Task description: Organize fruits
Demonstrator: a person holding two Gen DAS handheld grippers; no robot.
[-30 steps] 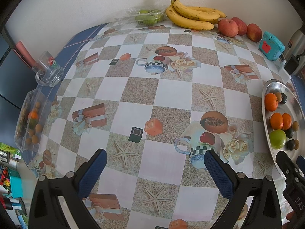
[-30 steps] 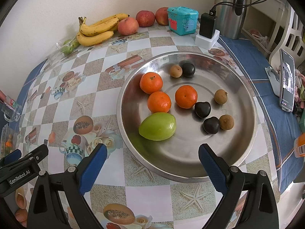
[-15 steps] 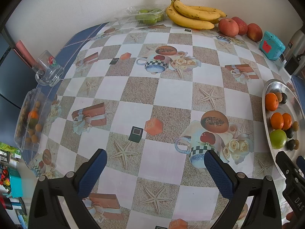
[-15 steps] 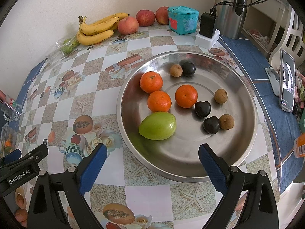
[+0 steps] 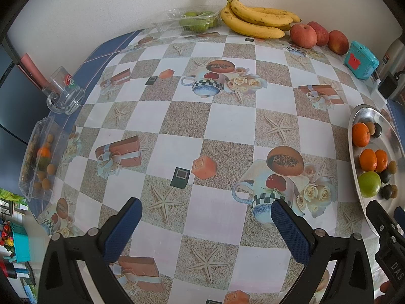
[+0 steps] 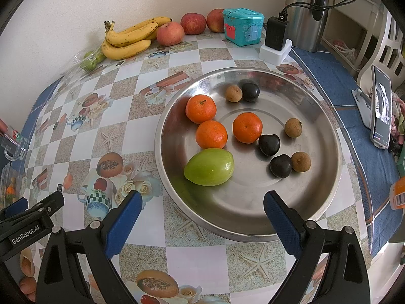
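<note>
A round steel tray (image 6: 326,185) holds three tangerines (image 6: 211,134), a green fruit (image 6: 209,166), three dark fruits (image 6: 269,144) and three small brown fruits (image 6: 293,127). My right gripper (image 6: 201,209) hovers open over the tray's near rim, empty. My left gripper (image 5: 206,215) hangs open above the checkered tablecloth, empty, with the tray (image 5: 360,116) at its right. Bananas (image 5: 255,20) and three red apples (image 5: 303,35) lie along the far wall. A clear box of green fruit (image 5: 196,21) sits left of the bananas. A clear box of small fruits (image 5: 41,162) rests at the left edge.
A glass mug (image 5: 64,93) stands at the table's left edge. A teal toy house (image 6: 243,26), a black charger on a white block (image 6: 276,43) and a steel kettle (image 6: 307,12) stand behind the tray. A phone on a stand (image 6: 379,106) is at the right.
</note>
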